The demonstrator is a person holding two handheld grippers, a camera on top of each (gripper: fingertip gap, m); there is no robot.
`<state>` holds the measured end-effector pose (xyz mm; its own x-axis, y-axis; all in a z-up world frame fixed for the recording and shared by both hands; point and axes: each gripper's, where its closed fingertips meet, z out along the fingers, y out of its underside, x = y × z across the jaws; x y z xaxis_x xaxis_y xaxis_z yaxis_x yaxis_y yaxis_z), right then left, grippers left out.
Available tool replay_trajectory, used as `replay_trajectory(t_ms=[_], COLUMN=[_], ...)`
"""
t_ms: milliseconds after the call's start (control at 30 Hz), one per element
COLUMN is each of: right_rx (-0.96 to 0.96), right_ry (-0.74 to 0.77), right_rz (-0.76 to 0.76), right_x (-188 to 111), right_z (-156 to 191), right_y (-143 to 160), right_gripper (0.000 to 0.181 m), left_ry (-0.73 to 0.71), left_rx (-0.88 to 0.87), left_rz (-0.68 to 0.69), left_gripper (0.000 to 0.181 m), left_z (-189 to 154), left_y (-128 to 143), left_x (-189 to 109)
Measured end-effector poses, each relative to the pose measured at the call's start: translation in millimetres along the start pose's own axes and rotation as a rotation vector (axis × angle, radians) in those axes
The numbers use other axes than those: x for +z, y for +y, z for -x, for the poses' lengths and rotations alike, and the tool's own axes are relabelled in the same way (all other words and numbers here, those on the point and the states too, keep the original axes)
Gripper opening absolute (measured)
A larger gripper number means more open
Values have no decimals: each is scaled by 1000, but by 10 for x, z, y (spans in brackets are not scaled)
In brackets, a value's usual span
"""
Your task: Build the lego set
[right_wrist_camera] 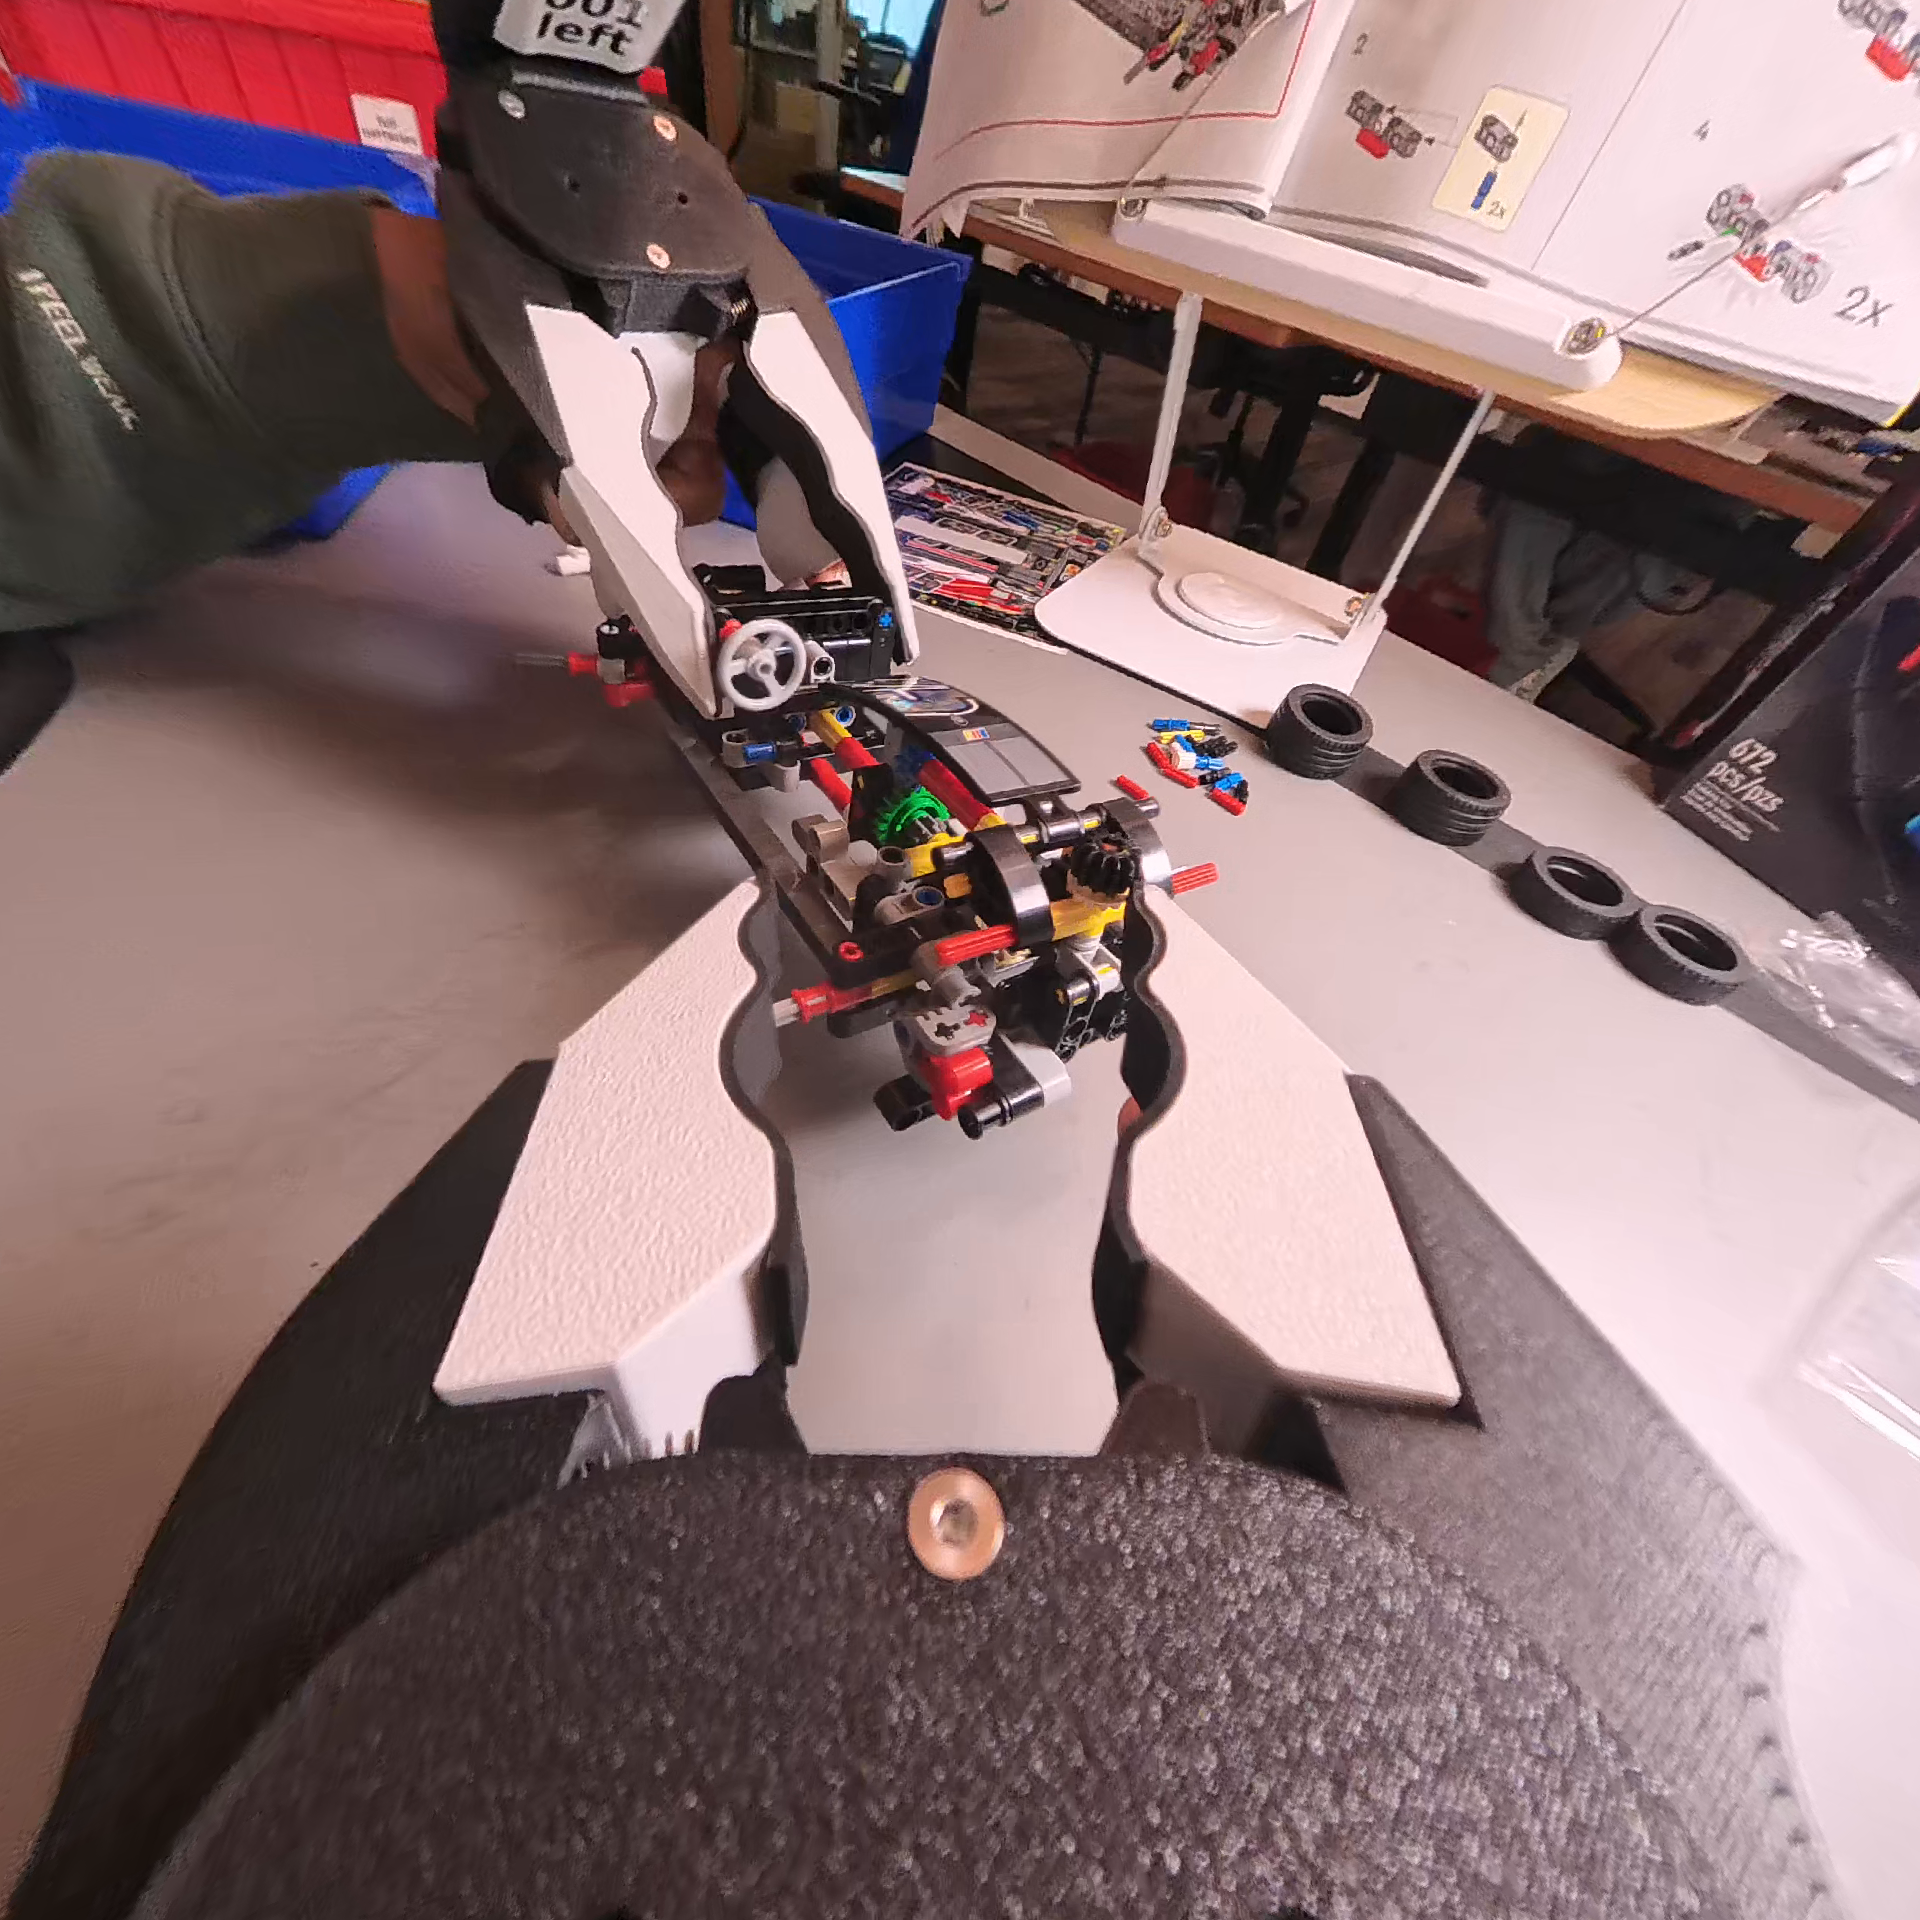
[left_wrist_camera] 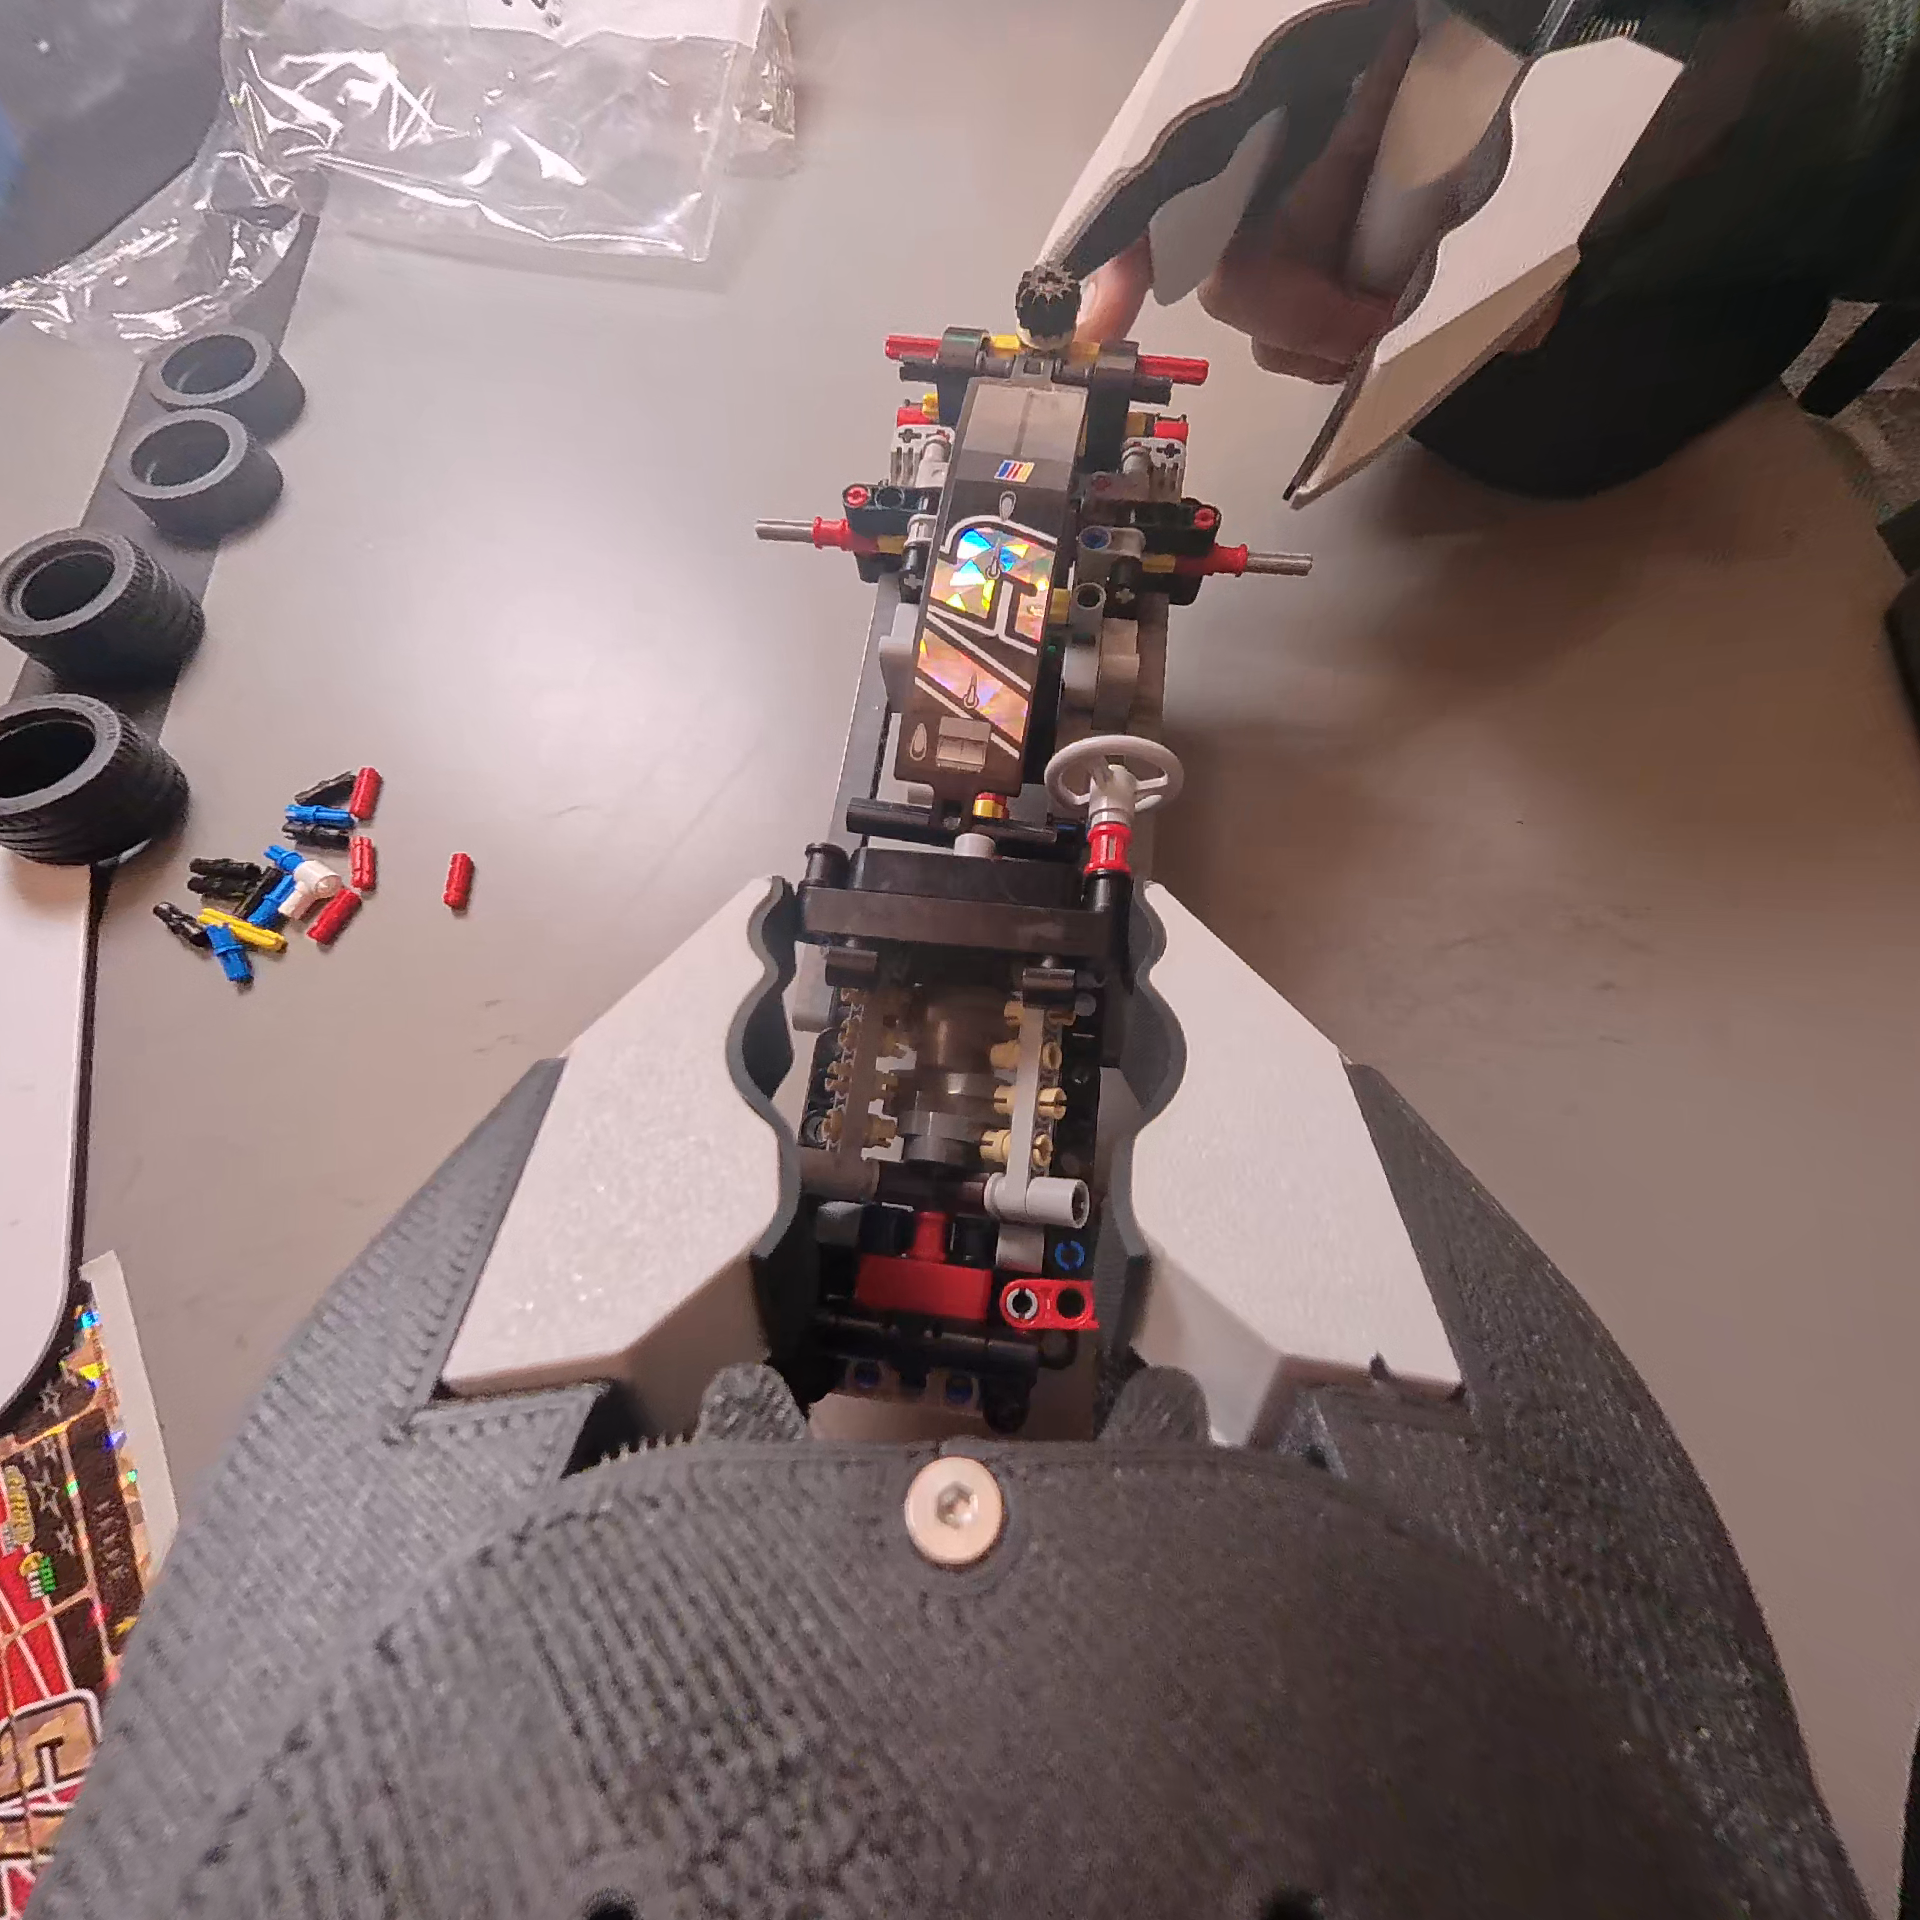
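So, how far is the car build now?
Done: the chassis has its engine, steering wheel and stickered panel. In hand: the left hand-held gripper clamps the chassis while the right hand-held gripper works at the black gear. Left: four tyres and loose pins.

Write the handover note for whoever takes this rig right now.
Left tool: shut on the car chassis at its rear, engine end.
Right tool: open, its fingers either side of the chassis front by the black gear; no grip seen.
Done: chassis frame, steering wheel, stickered panel.
Left: four tyres and loose pins lie on the table, unfitted. Instruction booklet stands open on its stand.
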<state>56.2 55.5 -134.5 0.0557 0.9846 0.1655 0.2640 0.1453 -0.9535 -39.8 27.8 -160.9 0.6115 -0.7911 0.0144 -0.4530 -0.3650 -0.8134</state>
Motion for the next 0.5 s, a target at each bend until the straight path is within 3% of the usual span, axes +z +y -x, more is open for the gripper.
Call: replay_trajectory(t_ms=[500], right_rx=[-89], right_ry=[39], right_rz=[32], right_x=[21], right_z=[50], right_y=[63], right_gripper=[64], left_ry=[-2], left_rx=[-9], left_rz=[2], left_gripper=[62], left_z=[16], left_y=[31], left_x=[10])
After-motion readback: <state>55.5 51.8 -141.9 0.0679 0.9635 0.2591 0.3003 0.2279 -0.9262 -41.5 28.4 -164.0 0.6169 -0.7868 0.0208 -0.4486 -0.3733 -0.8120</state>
